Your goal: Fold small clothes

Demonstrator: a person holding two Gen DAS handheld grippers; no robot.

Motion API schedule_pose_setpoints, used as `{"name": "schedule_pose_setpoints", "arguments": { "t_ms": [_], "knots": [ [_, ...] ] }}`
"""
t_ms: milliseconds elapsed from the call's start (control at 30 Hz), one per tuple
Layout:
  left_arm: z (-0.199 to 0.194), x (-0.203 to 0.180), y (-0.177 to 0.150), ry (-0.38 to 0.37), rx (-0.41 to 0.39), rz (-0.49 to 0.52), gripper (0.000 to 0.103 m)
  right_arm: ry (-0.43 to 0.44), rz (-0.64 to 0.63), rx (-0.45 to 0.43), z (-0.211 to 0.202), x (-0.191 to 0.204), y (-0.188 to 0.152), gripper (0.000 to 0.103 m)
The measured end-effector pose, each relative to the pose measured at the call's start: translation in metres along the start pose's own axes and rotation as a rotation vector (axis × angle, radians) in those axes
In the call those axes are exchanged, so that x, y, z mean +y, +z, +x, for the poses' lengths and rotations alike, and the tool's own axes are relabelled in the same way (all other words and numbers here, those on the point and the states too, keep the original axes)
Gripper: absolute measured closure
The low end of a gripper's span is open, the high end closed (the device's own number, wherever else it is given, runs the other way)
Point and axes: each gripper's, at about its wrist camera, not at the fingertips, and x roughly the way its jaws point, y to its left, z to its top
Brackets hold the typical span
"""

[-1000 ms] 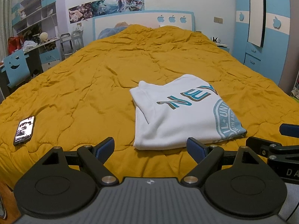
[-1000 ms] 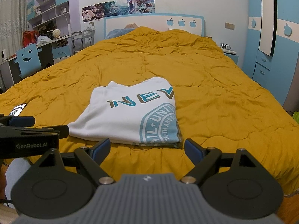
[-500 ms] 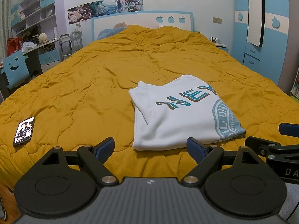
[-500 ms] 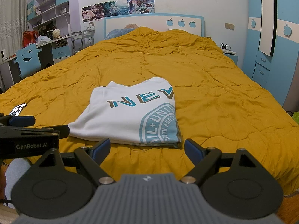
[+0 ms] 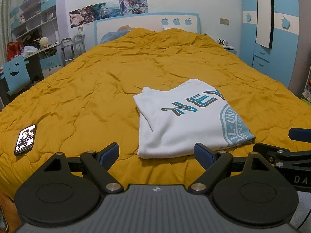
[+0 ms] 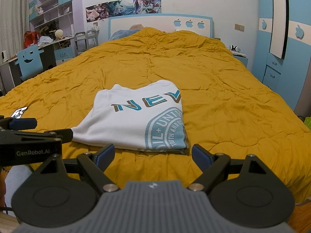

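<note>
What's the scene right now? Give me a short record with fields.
shirt: white shirt, folded into a rectangle, print facing up
surface: yellow quilt, wrinkled
left gripper: open, empty, near the shirt's near edge, not touching
right gripper: open, empty, near the shirt's near edge, not touching
phone: flat on the quilt, left of the shirt, apart from it, screen lit

Two low fisheye views from the foot of the bed (image 5: 101, 89), side by side, face its headboard (image 6: 161, 25), sharing the folded shirt (image 6: 136, 120).
</note>
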Motion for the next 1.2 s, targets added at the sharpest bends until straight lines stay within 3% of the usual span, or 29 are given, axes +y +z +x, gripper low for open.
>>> {"name": "schedule_pose_setpoints", "arguments": {
  "t_ms": [1200],
  "knots": [
    [-0.0006, 0.0024, 0.0016, -0.013, -0.016, 0.005, 0.002, 0.0, -0.011, 0.001, 0.0009, -0.0017, 0.0017, 0.021]
  ]
}}
